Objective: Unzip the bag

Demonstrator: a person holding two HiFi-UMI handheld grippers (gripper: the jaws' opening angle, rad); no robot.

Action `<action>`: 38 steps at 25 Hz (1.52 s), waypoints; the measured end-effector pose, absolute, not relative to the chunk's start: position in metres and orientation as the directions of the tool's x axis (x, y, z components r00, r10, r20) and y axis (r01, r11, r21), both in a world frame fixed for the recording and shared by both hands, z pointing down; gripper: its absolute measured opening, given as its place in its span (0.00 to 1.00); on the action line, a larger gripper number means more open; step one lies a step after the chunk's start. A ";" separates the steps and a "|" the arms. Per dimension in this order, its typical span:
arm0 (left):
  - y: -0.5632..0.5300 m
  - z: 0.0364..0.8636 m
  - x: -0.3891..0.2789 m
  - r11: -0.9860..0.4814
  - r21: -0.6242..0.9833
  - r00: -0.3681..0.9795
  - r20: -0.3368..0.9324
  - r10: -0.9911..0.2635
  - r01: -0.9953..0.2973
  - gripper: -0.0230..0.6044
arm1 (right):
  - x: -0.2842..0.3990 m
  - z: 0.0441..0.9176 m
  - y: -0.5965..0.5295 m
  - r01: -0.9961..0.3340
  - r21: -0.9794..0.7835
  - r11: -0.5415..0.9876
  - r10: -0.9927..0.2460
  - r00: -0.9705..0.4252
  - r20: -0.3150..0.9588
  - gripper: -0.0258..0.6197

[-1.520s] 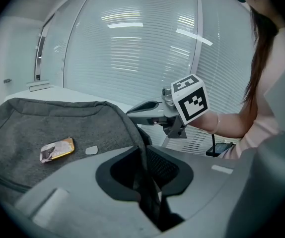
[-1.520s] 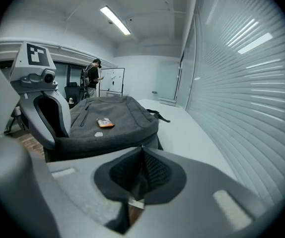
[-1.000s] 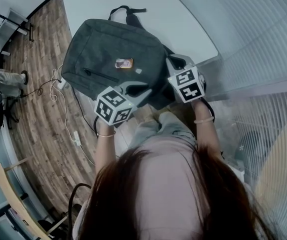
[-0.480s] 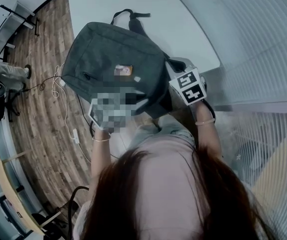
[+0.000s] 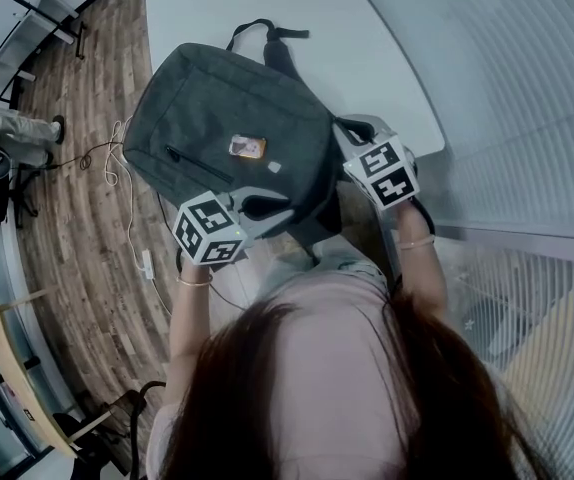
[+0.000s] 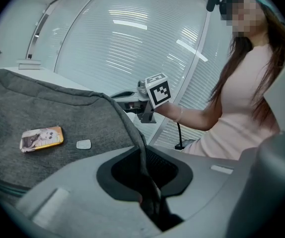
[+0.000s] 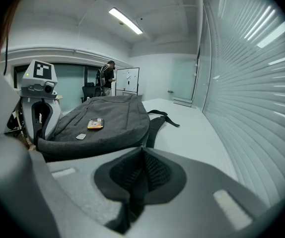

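**Right gripper (image 7: 142, 150) has eased along the bag's (image 5: 217, 118) right edge**

Since a second ago it has slid a little farther from the person. Its jaws stand together at the bag's near right corner – what they pinch is too small to tell. The left gripper (image 6: 145, 152) has just been closing, and its jaws are clamped narrow on the bag's near edge seam.

The grey bag lies flat, front up, on the white table (image 5: 367, 58). Its long axis runs from the person out to the carry handle (image 5: 262, 26) at the far end. Its left corner juts past the table's edge, over the wooden floor (image 5: 77, 198).

Bare tabletop lies beyond the handle and to the right – up to the slatted wall (image 5: 527, 88).

Both forearms reach forward, with the grippers tipped downward and the marker cubes uppermost.
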State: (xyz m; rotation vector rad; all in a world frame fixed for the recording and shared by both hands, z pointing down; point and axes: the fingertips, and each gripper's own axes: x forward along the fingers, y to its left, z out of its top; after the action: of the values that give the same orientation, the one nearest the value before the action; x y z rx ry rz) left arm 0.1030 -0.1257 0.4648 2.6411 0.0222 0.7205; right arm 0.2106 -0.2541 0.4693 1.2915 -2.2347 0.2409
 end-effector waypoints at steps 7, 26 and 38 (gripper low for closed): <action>-0.127 0.472 0.102 -0.920 0.382 0.860 0.496 0.122 -0.089 0.11 | 0.209 0.476 -0.266 -0.802 0.125 0.584 -0.722 -0.443 0.531 0.06; -0.127 0.478 0.105 -0.923 0.372 0.840 0.529 0.121 -0.102 0.11 | 0.208 0.477 -0.298 -0.619 0.103 0.778 -0.572 -0.632 0.523 0.06; -0.126 0.485 0.104 -0.921 0.374 0.832 0.541 0.123 -0.106 0.11 | 0.200 0.483 -0.318 -0.552 0.102 0.827 -0.514 -0.671 0.534 0.06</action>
State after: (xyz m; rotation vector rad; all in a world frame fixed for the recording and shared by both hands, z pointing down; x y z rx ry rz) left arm 0.1042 -0.1256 0.4847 2.6200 0.0126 0.8109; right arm 0.1997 -0.3184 0.4827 0.7819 -2.4474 0.0908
